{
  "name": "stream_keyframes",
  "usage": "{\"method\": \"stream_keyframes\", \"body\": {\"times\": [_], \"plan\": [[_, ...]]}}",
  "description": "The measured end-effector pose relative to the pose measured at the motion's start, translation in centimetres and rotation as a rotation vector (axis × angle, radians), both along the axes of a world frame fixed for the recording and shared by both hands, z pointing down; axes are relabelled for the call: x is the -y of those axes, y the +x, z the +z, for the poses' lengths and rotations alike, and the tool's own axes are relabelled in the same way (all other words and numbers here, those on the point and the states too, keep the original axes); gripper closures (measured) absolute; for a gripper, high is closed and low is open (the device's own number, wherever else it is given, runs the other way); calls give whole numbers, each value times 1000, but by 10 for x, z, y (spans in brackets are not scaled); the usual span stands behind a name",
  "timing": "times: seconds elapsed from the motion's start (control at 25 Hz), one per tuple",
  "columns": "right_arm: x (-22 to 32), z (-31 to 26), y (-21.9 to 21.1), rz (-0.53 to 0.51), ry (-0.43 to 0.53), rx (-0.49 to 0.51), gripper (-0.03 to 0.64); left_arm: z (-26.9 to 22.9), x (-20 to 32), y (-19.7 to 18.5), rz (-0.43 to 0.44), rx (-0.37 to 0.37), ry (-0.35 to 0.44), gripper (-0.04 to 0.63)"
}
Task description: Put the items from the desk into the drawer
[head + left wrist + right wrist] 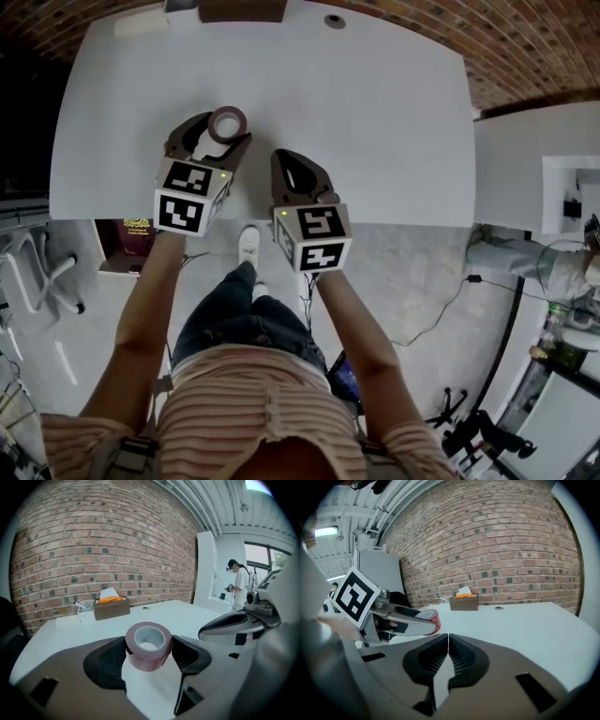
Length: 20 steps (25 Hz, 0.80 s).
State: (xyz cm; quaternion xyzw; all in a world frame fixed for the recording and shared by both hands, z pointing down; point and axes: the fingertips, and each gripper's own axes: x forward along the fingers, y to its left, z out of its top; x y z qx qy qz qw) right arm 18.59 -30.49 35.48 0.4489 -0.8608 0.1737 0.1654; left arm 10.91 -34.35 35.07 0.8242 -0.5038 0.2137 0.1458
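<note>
- A roll of tape (227, 123) is clamped between the jaws of the left gripper (149, 644). The jaws are closed on its curved sides, with the hollow core facing upward.
- The roll is a short, thick cylinder. A smooth, pinkish-red outer wrap with faint pale print can be seen, as can a pale inner core.
- The roll is held over the near left part of the desk (375, 122). Whether it rests on the top or is raised off it cannot be told.
- The jaws of the right gripper (448, 637) are pressed together with nothing between them. Their dark pads are finely ribbed and meet along a thin line.
- The right gripper is held just beside the left one, close to the desk's near edge.
- The desk top is seen as a smooth, matte white slab with rounded corners. A small round grommet (335, 21) is set near its far edge.
- A brown, box-shaped tissue holder (111, 607) stands at the far edge, with white tissue and something orange at its top. It is well apart from both grippers.
- A rough red brick wall (103, 545) runs behind the far edge.
- A wide stretch of bare white surface lies ahead of and to the right of the grippers.
- A white cabinet (516, 169) stands just beside the desk's right edge.
</note>
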Motion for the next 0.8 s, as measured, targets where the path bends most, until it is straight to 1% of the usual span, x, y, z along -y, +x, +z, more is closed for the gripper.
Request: {"method": "stream_keyframes", "body": {"times": [0.2,0.48,0.8], "plan": [[-17,-3,0,-16,11,8,600,-9,-22,-4,-25,-3,19,293],[-63,-11,-2,-23,25,36,598,-25,-73,-18,-66,7,56,293],[-150,-17,-6,-56,41,49,598,-38,-167,-23,-93,19,86,293]]}}
